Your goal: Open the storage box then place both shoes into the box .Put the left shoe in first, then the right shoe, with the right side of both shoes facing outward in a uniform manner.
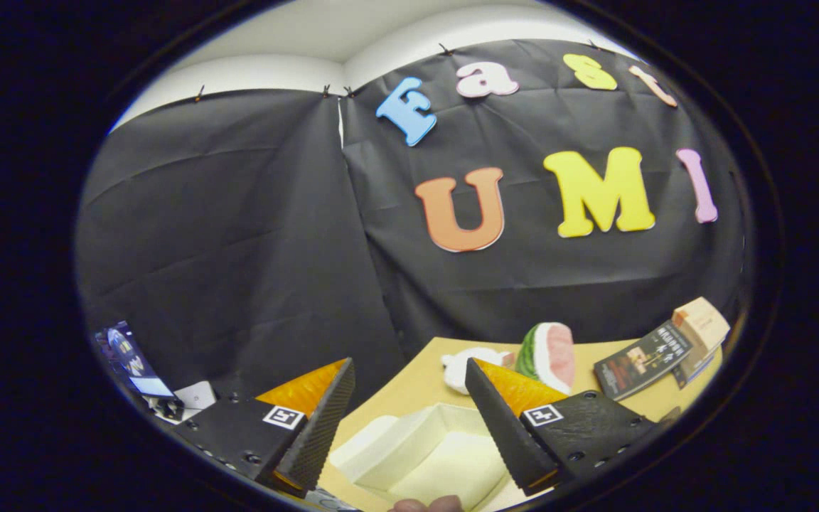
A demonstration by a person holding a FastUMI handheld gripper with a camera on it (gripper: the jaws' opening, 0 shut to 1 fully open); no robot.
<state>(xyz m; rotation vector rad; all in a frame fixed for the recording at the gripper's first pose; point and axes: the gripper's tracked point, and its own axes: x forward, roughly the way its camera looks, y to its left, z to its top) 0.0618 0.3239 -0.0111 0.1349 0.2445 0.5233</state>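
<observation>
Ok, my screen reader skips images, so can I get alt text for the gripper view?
The gripper is open, its fingers spread above a white storage box on a tan table. Beyond the fingers lie a watermelon slice toy, a white plush and a dark booklet.

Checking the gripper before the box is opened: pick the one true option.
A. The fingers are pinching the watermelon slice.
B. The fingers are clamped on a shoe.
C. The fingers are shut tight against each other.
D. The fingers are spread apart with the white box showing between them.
D: the gripper is open, and the white box lies in the gap between its fingers, untouched by either.
</observation>
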